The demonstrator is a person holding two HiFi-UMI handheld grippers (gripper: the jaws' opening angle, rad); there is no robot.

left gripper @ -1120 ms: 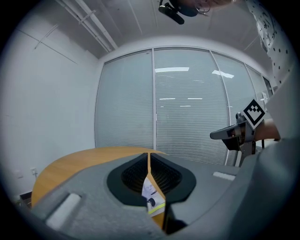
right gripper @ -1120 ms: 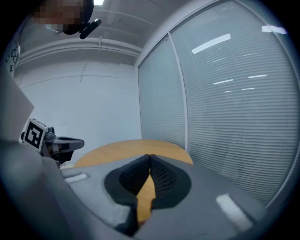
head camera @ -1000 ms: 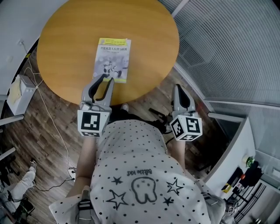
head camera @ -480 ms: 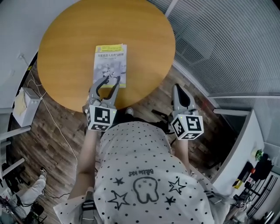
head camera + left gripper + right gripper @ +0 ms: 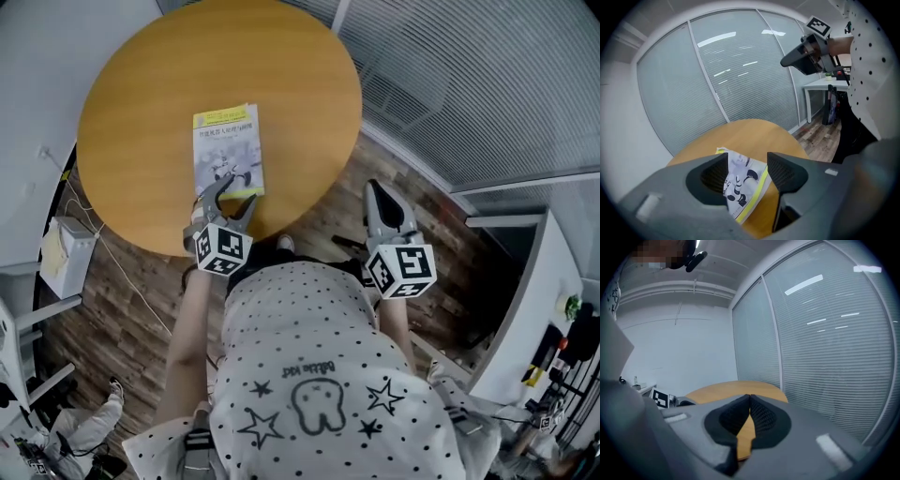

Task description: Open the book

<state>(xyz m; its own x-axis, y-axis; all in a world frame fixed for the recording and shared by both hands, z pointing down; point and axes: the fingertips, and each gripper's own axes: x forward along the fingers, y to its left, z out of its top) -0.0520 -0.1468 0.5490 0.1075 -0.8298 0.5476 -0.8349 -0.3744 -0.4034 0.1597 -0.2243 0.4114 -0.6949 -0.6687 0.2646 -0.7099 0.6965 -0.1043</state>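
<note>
Left tongs [image 5: 236,190] just opening, empty, over book [image 5: 228,150]

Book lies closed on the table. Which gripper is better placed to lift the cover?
Left. The left gripper is at the book's near edge; its jaws have just been opening, the book between them, ungripped. The right gripper is shut, over the floor beside the table.

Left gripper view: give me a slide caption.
Left gripper, jaws just opened and gripping nothing, poised at the closed book on the round table.
</note>
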